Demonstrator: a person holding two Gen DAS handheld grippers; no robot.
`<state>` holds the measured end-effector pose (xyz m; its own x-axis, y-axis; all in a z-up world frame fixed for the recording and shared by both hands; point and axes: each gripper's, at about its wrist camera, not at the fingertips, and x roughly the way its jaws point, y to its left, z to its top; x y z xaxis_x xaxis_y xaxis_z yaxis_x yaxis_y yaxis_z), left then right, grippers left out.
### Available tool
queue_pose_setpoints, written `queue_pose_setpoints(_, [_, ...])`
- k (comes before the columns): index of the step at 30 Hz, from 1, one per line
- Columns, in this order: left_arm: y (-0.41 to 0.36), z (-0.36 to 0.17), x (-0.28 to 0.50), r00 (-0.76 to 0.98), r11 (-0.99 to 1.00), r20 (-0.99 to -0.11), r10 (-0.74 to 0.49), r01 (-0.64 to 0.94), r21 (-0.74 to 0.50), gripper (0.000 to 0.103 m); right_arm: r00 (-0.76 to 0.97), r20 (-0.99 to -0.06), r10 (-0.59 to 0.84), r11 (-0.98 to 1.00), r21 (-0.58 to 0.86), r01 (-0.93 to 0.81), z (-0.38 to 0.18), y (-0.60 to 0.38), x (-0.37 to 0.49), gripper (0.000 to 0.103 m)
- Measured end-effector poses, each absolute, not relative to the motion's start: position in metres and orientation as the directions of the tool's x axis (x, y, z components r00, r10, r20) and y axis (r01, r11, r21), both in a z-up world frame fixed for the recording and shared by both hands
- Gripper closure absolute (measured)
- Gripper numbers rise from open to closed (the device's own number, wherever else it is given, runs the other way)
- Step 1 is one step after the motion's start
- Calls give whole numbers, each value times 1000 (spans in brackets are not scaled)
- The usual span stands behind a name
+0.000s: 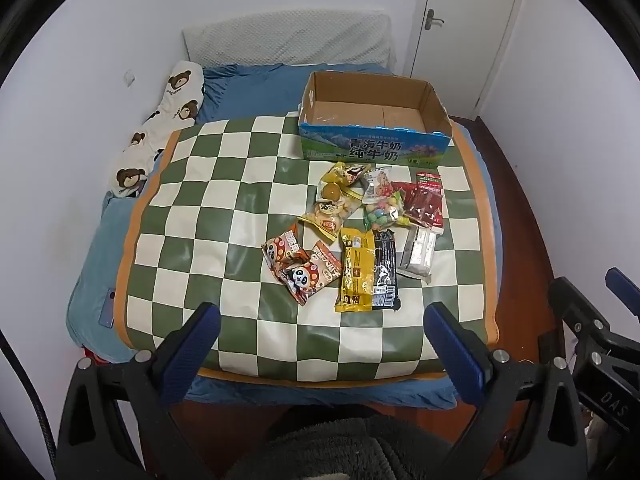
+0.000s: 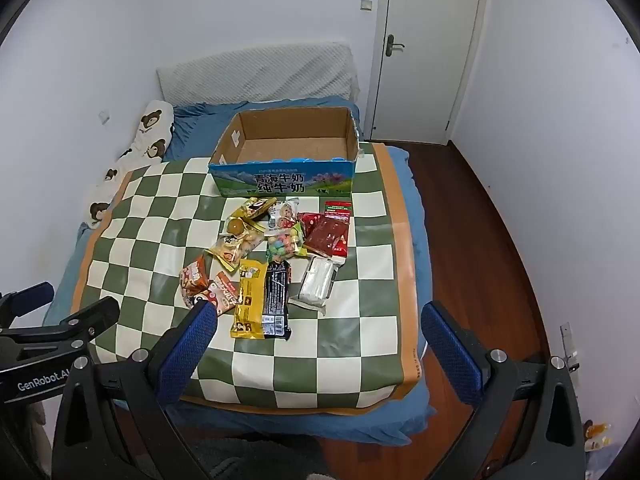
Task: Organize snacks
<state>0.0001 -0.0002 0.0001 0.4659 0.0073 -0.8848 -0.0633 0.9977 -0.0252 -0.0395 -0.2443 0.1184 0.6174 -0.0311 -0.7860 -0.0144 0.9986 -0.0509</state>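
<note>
Several snack packets lie in a loose pile on the green-and-white checkered mat [image 1: 224, 216] [image 2: 160, 224]: two orange panda packets [image 1: 298, 262] [image 2: 204, 284], a yellow bar [image 1: 355, 270] [image 2: 250, 298], a black bar [image 1: 384, 268] [image 2: 277, 298], a white pack [image 1: 418, 254] [image 2: 318, 284], a red pack [image 1: 425, 200] [image 2: 330, 230] and a bag of coloured candies [image 1: 382, 216] [image 2: 282, 246]. An empty cardboard milk box [image 1: 372, 148] [image 2: 280, 180] stands behind them. My left gripper [image 1: 320, 322] and right gripper [image 2: 320, 320] are both open and empty, held above the mat's near edge.
The mat lies on a bed with a blue sheet [image 1: 240, 84] [image 2: 412, 208]. A bear-print pillow [image 1: 160, 128] [image 2: 136, 152] lies along the left wall. A white door [image 2: 428, 48] is at the back right. Wood floor [image 2: 480, 240] runs along the right side.
</note>
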Motion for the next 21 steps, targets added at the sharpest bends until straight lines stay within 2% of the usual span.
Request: queue_pose_setpoints(21, [0, 0, 0, 469, 998, -883, 9, -63, -23, 0, 613, -790, -30, 999, -47, -11, 118, -244, -37, 0])
